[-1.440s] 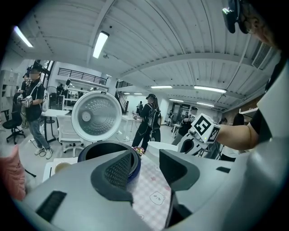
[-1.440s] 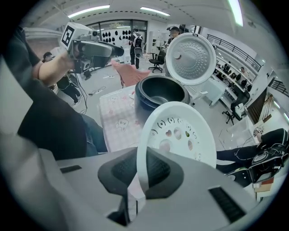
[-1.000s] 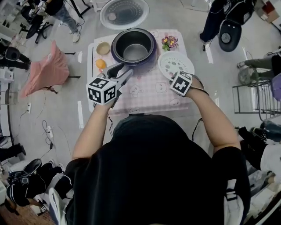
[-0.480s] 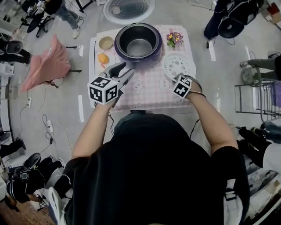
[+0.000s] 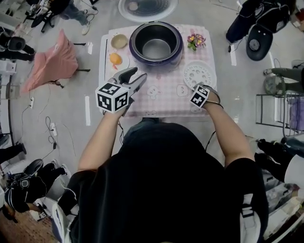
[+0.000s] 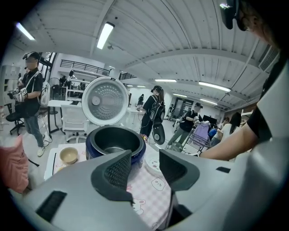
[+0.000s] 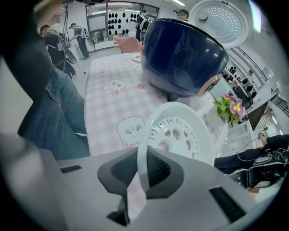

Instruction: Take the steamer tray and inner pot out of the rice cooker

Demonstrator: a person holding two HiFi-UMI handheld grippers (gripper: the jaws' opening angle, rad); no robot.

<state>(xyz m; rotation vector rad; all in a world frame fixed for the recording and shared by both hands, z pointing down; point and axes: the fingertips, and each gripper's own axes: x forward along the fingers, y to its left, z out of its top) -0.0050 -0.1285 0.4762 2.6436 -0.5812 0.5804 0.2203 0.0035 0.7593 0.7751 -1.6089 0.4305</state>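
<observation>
R gripper (image 7: pixel 143 173) clamps rim of white steamer tray (image 7: pixel 180 131), over pink checked cloth (image 5: pixel 161 102), just beside rice cooker (image 5: pixel 156 60). L gripper (image 6: pixel 145 158): jaws apart, empty. Inner pot (image 5: pixel 156 45) sits in cooker, lid (image 5: pixel 147 7) open.

Steamer tray (image 5: pixel 199 73) right of rice cooker (image 5: pixel 143 60)

Right tool (image 5: pixel 198 89) at steamer tray (image 5: pixel 201 72) rim; rice cooker (image 5: pixel 157 61) beside

Open lab hall w/ strip lights (image 6: pixel 104 35), bystanders (image 6: pixel 152 108)
</observation>
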